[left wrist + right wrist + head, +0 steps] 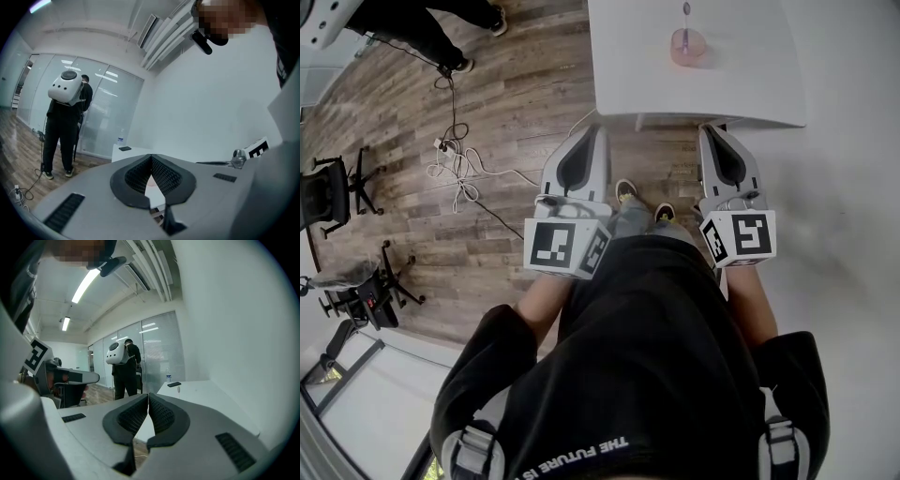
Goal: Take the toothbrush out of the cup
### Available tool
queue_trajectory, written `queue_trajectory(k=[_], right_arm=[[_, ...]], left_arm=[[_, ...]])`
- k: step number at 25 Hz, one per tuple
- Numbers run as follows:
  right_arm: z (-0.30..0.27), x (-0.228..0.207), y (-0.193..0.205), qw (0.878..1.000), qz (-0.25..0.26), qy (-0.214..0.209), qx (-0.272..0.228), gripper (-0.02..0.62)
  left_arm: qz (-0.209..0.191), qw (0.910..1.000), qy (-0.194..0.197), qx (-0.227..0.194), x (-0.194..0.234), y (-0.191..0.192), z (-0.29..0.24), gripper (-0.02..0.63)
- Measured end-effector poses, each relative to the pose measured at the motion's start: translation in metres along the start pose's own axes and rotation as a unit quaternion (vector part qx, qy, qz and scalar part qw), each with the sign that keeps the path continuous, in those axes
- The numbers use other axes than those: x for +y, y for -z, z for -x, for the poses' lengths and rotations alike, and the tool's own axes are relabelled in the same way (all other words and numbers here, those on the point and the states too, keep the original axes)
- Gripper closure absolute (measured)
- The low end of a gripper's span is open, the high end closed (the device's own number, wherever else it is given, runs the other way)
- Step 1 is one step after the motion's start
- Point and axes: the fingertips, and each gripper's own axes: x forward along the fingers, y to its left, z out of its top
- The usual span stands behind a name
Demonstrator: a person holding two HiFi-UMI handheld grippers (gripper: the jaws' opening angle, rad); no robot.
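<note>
We hold the left gripper (597,128) and right gripper (713,128) closed, empty, before the table (750,80); on it the cup (688,49) holds the toothbrush (685,11), seemingly upright.

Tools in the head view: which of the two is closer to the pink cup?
The right tool, on the picture's right. Its tip lies almost in line with the pink cup on the table; the left tool sits farther off sideways.
</note>
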Motion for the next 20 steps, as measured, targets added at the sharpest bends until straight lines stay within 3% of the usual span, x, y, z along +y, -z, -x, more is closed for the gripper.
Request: queue_trajectory(k=[20], right_arm=[[-0.017, 0.013, 0.006, 1.000, 0.016, 0.011, 0.004, 0.574]], left_arm=[[-0.010, 0.9999, 0.011, 0.007, 0.023, 0.007, -0.006, 0.584]])
